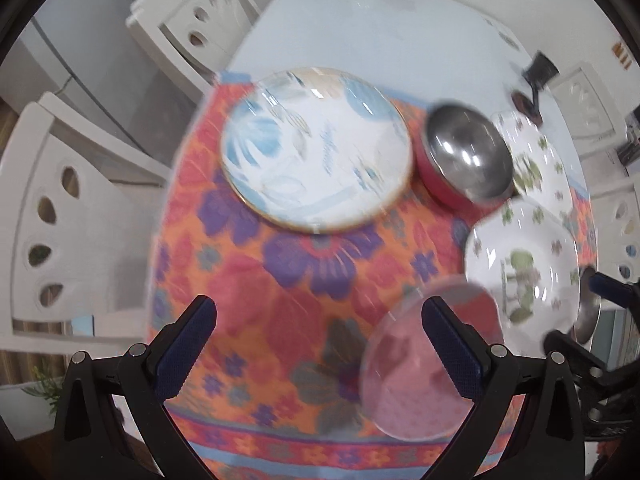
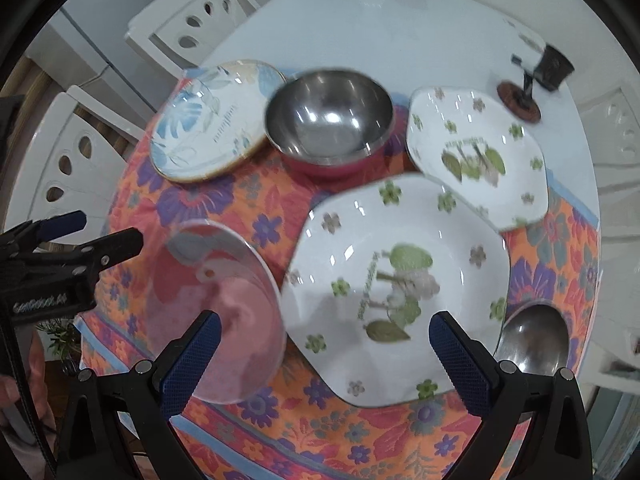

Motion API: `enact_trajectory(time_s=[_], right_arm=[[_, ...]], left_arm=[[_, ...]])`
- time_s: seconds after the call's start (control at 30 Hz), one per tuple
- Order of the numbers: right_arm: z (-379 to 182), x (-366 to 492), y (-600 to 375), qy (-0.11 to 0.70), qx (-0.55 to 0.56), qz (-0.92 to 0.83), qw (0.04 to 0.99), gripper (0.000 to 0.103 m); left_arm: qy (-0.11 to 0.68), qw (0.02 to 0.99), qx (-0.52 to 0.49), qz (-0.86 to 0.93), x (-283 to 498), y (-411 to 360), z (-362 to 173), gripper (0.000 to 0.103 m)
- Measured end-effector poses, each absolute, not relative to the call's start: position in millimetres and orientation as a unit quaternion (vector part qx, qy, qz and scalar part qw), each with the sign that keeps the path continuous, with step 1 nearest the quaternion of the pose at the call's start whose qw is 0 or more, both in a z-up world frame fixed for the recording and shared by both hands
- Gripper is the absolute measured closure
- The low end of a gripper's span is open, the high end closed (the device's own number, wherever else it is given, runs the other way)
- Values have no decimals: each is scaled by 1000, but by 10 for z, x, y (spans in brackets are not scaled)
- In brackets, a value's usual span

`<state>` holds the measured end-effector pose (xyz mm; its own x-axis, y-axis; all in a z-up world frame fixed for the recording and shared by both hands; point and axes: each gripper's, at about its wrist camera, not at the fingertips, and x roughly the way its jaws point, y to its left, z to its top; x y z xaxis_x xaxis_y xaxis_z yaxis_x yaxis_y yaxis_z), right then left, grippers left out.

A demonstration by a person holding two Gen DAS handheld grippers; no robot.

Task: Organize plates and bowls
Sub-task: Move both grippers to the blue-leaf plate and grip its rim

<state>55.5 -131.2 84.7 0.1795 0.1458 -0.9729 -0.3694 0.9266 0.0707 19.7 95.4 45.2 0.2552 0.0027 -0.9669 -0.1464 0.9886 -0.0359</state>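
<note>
Both grippers come first in view: left gripper hangs over the floral cloth with fingers spread wide, nothing between them; right gripper likewise released and empty, hovering above the near white plate.

Largest to smallest:
- round table, white, mostly bare at the far side.
- floral cloth covers the near part; all the dishes sit on it.
- near white plate, squarish, green flower print, flat, directly under the right gripper.
- second white plate, same print, behind it; edges look touching or overlapping, cannot tell which.
- blue leaf plate, round, far left, touching or just beside the steel bowl.
- clear glass plate, near left, rim just beside the near white plate; its right-hand edge seems raised.
- steel bowl with pink outside, upright, between blue plate and second white plate.
- smaller steel bowl, near right, partly tucked under the near plate's rim.

Nothing stacked yet.

Risks, judged: glass plate is see-through, easy to misjudge and knock. Lifting the near white plate could drag the bowl under its rim. Smooth rims may slip from the pads. Frames are motion-blurred, so edges are uncertain.
</note>
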Motion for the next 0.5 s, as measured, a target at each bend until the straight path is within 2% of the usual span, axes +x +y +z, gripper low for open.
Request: enact_trajectory(time_s=[0.27, 0.4, 0.5], right_arm=[[1595, 1399, -758, 536, -88, 266, 796, 0], [1302, 2109, -369, 573, -78, 292, 762, 0], [845, 2527, -85, 608, -62, 295, 734, 0]], left_arm=[[561, 819, -77, 94, 757, 1595, 771, 1], [579, 798, -125, 111, 1034, 1842, 395, 1], [600, 777, -156, 110, 1116, 1904, -17, 1]])
